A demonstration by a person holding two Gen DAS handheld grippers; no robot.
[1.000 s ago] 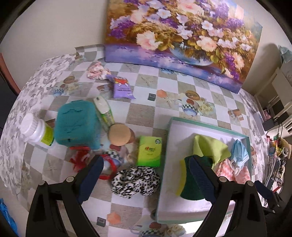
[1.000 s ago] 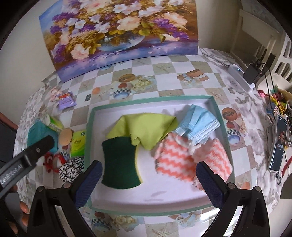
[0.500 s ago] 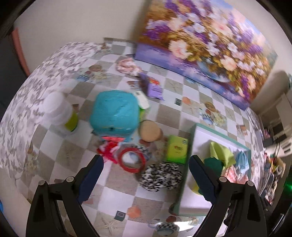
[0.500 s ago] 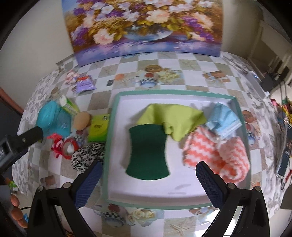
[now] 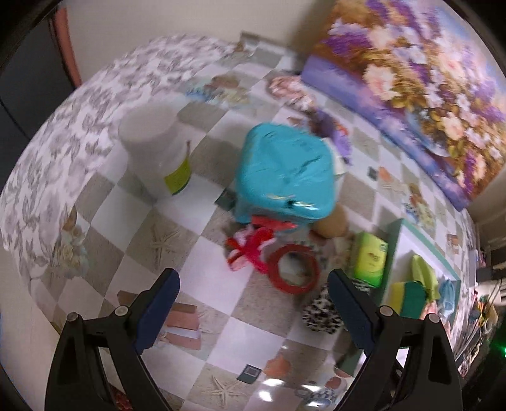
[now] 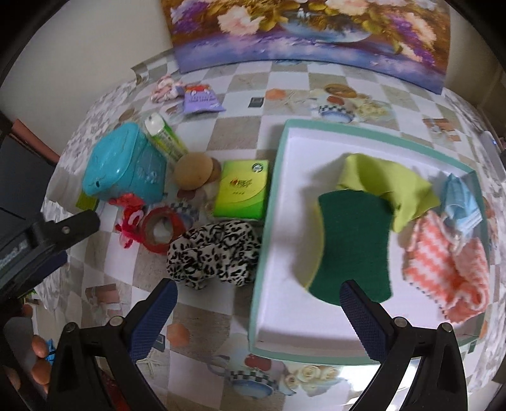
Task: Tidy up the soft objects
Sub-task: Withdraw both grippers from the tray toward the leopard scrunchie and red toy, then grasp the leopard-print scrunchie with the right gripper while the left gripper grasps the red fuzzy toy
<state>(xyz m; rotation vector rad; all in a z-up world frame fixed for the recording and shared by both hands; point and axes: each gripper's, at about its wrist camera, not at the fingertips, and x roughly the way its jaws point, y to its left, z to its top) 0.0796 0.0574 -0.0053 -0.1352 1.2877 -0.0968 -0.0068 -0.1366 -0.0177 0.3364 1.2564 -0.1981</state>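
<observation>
A leopard-print scrunchie (image 6: 215,253) lies on the tablecloth just left of the white tray with a teal rim (image 6: 268,221). In the tray lie a green sponge (image 6: 351,246), a lime cloth (image 6: 389,186), a blue face mask (image 6: 461,202) and a coral zigzag cloth (image 6: 449,265). My right gripper (image 6: 257,313) hangs open above the tray's left edge, with the scrunchie just ahead of it. Further left, my left gripper (image 5: 253,303) is open and empty, over bare tablecloth in front of a red tape ring (image 5: 292,268). The scrunchie (image 5: 322,309) sits by its right finger.
Left of the tray stand a teal wipes tub (image 6: 123,170), a white bottle (image 5: 155,155), a green tube (image 6: 164,136), a round wooden lid (image 6: 193,170), a green tissue pack (image 6: 242,193) and a red ribbon (image 6: 129,218). A pink scrunchie (image 6: 164,88), a purple packet (image 6: 200,98) and a flower painting (image 6: 303,28) stand at the back.
Both views have swung left. The left gripper has moved away from the tray toward the teal tub and bottle. The right gripper has shifted from the tray's middle to its left edge.
</observation>
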